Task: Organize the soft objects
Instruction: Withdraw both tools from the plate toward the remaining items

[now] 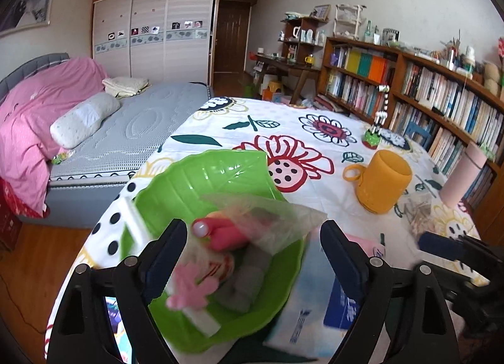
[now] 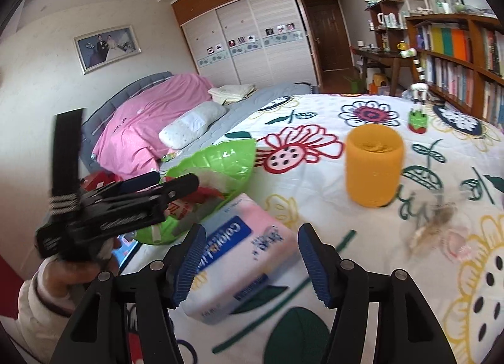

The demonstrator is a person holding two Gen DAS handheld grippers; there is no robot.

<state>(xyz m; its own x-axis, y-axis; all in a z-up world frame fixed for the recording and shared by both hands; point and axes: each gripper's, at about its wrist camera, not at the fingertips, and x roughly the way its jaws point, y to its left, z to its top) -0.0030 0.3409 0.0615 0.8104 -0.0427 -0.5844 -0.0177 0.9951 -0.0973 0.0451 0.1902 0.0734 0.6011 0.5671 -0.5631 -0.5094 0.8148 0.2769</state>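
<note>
A green leaf-shaped bowl [image 1: 195, 181] sits at the near left of the flowered table. It holds a crumpled clear bag [image 1: 271, 219], a pink-red item [image 1: 220, 234], a grey sponge [image 1: 249, 282] and a pink flower piece [image 1: 192, 291]. My left gripper [image 1: 255, 257] hangs open over the bowl, gripping nothing. It shows side-on in the right wrist view as the left gripper [image 2: 176, 179]. A pink-and-white tissue pack [image 2: 239, 253] lies beside the bowl [image 2: 220, 159]. My right gripper [image 2: 252, 266] stands open with the pack between its fingers; whether they touch it is unclear.
A yellow mug [image 2: 373, 168] stands mid-table, with a small clear bag [image 2: 438, 225] of brownish bits to its right. A green toy [image 2: 417, 118] is farther back. Bookshelves [image 1: 441, 96] line the right side and a bed [image 1: 126, 130] lies left. A person's hand [image 2: 63, 275] holds the left gripper.
</note>
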